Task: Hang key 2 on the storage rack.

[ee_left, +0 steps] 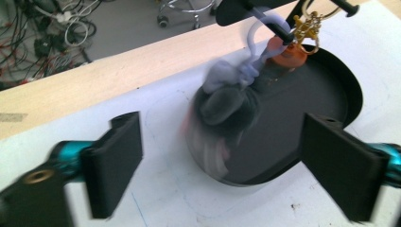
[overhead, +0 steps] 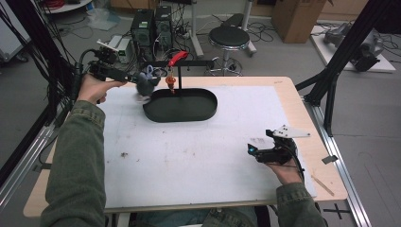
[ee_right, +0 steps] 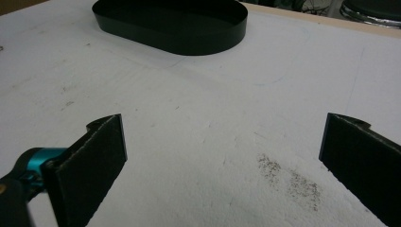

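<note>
We start with the white mat [overhead: 189, 156] that covers most of the table [overhead: 283, 85], and on its far half the black oval tray [overhead: 208, 109]. A thin black stand [overhead: 189, 63] rises at the tray's back rim, with a red clip [overhead: 178, 57] at the top and an orange charm [overhead: 170, 82] dangling below the bar.

The thing in hand is a small grey plush toy [ee_left: 222, 106] with a pale loop [ee_left: 257, 28] on top. In the left gripper view the loop is threaded over the end of the stand's bar, and the toy hangs blurred over the tray's left end, as if swinging.

Our left gripper [ee_left: 220, 163] stands wide open just in front of the toy, pads clear of it, nothing held. Our right gripper [ee_right: 222, 156] rests near the table's right edge, well apart from the tray, jaws also spread and empty.

We judge the toy light and soft (it will squash under the pads rather than slip), so the body is the safe place to pinch; the loop looks thin and flexible, better for hooking than gripping.
</note>
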Available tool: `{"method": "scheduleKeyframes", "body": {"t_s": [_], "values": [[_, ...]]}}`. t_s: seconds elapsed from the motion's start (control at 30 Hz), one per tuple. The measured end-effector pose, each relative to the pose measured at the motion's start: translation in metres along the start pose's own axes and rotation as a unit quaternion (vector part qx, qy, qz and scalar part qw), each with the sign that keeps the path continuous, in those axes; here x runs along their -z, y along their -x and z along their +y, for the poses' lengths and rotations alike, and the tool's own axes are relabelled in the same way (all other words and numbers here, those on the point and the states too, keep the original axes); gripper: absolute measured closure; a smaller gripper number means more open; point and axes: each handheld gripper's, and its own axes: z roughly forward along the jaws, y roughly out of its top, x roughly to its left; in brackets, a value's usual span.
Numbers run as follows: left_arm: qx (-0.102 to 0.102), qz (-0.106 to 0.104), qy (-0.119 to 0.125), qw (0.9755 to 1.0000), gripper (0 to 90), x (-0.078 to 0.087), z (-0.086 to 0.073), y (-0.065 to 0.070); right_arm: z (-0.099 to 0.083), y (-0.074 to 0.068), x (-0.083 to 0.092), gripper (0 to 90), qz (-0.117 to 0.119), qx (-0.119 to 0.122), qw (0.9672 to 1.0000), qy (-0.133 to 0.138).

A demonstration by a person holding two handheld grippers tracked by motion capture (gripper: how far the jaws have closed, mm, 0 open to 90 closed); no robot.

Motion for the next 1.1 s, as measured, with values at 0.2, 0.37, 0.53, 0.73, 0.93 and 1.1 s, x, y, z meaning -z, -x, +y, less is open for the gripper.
{"method": "scheduleKeyframes", "body": {"t_s": [0.2,0.37,0.53,0.73,0.93,1.1], "values": [[-0.027,-0.022,0.006,0.9994,2.4,0.002,-0.010,0.001,0.000,-0.001,-0.002,0.5,0.004,0.003,1.0000,-0.004],[-0.049,-0.039,-0.017,0.9979,1.7,0.000,-0.017,0.008,0.000,0.000,-0.003,0.5,0.007,0.001,0.9999,-0.008],[-0.057,-0.043,-0.011,0.9974,1.7,0.005,-0.022,0.016,-0.001,-0.001,-0.004,0.5,0.008,0.001,0.9999,-0.011],[-0.062,-0.040,-0.010,0.9972,1.7,0.007,-0.027,0.022,-0.001,0.000,-0.004,0.5,0.008,0.002,0.9999,-0.011],[-0.072,-0.044,-0.018,0.9963,1.7,0.005,-0.039,0.026,-0.001,0.000,-0.004,0.5,0.010,0.003,0.9998,-0.015],[-0.078,-0.043,-0.023,0.9958,1.7,0.004,-0.047,0.029,-0.001,-0.001,-0.004,0.5,0.011,0.002,0.9998,-0.015]]}}
